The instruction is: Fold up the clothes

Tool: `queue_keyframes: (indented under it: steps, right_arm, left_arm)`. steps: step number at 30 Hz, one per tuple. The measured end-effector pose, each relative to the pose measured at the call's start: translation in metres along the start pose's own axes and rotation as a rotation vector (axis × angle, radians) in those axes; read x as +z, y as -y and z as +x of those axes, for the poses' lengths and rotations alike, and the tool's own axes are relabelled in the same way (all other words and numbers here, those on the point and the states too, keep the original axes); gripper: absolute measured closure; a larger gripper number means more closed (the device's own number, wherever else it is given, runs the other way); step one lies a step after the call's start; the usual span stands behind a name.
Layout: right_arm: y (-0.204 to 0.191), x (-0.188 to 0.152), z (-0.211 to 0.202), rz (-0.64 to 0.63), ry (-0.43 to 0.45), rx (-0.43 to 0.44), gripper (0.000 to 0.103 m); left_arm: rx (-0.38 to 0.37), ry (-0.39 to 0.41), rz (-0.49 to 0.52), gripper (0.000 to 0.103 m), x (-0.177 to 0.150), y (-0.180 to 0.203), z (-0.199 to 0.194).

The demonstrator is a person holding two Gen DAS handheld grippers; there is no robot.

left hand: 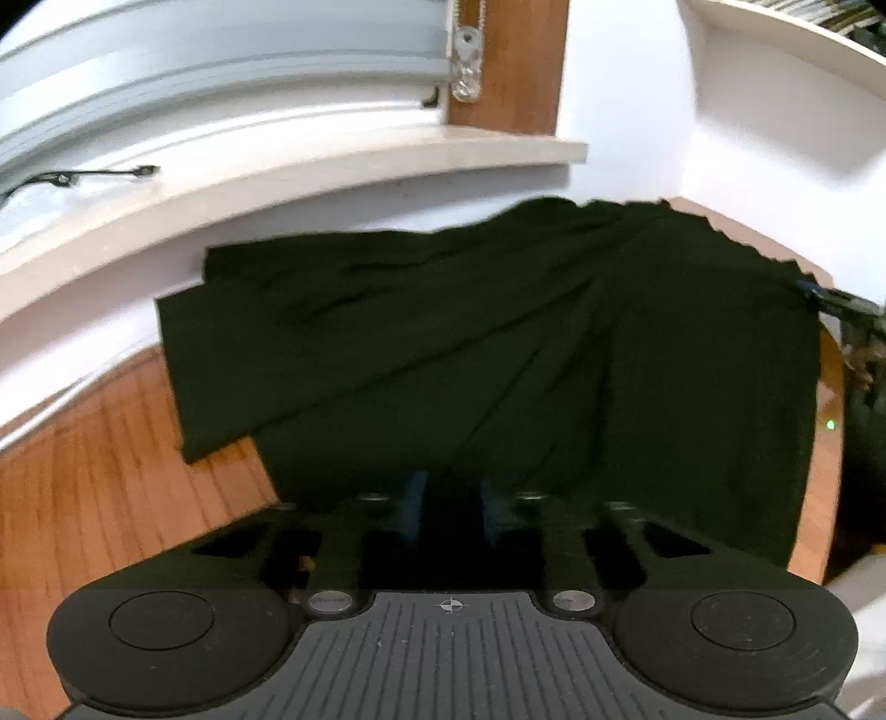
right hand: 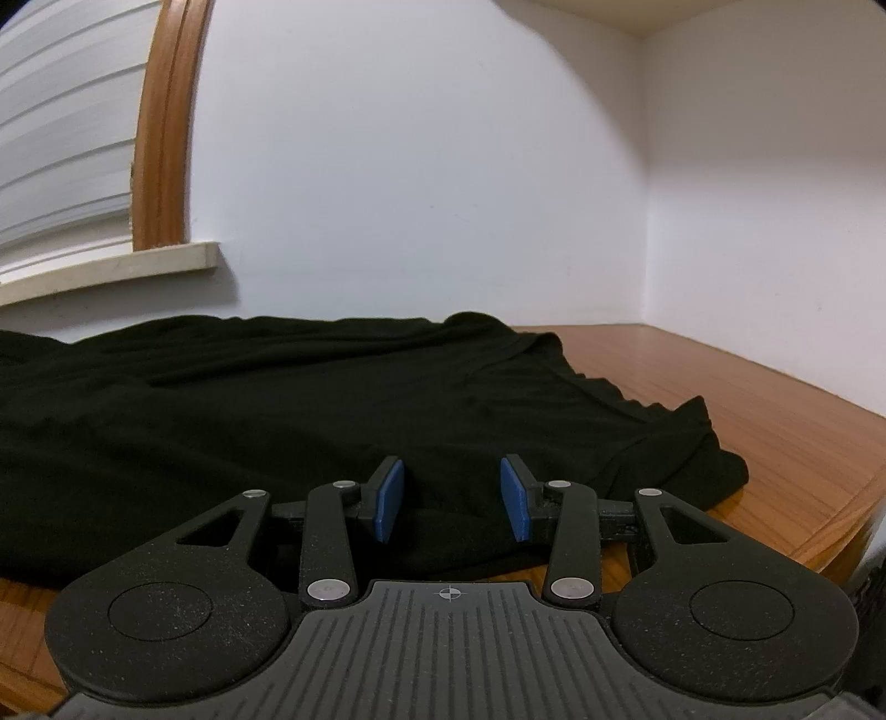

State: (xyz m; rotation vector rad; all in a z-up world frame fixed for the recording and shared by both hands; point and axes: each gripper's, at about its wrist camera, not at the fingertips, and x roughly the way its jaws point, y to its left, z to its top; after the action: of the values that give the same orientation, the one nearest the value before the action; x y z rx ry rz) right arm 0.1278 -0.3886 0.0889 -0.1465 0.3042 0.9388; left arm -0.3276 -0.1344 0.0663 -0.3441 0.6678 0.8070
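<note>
A black garment lies spread over a wooden table, with creases fanning out from my left gripper. The left gripper's blue pads are close together with dark cloth bunched between them, so it is shut on the garment's near edge. In the right wrist view the garment lies flat and rumpled. My right gripper stands open low over its near hem, and cloth lies between the blue pads without being pinched. The right gripper's tip also shows at the garment's right edge.
A white wall and a pale window sill run behind the table. A thin black cable lies on the sill. Bare table stretches to the right of the garment as far as a white side wall. A white shelf hangs at upper right.
</note>
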Motion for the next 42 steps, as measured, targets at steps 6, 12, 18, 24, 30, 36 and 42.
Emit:
queue_keyframes:
  steps: [6, 12, 18, 24, 30, 36, 42]
  right_arm:
    - [0.0, -0.001, 0.0, 0.0, 0.005, 0.001, 0.063]
    - [-0.004, 0.009, 0.0, -0.011, -0.045, -0.016, 0.062]
    - [-0.018, 0.054, 0.004, -0.007, -0.006, 0.028, 0.05]
    - [-0.065, 0.104, 0.058, -0.044, 0.027, 0.092, 0.049]
    - [-0.09, 0.112, 0.134, -0.025, -0.134, 0.182, 0.049]
    - [-0.088, 0.099, 0.149, -0.062, -0.206, 0.238, 0.043]
    - [-0.078, 0.091, 0.133, 0.011, -0.208, 0.266, 0.043]
  left_arm:
    - [0.04, 0.039, -0.012, 0.08, 0.017, 0.006, 0.001]
    - [0.079, 0.079, -0.024, 0.035, 0.033, 0.011, 0.002]
    - [0.022, 0.129, -0.018, 0.023, 0.066, 0.031, 0.033]
    - [-0.026, 0.112, -0.067, 0.021, 0.086, 0.04, 0.091]
    - [-0.028, 0.067, -0.094, 0.014, 0.078, 0.04, 0.118]
    - [0.007, 0.047, -0.136, 0.008, 0.07, 0.035, 0.125]
    - [0.083, 0.012, -0.061, 0.003, 0.057, 0.061, 0.112]
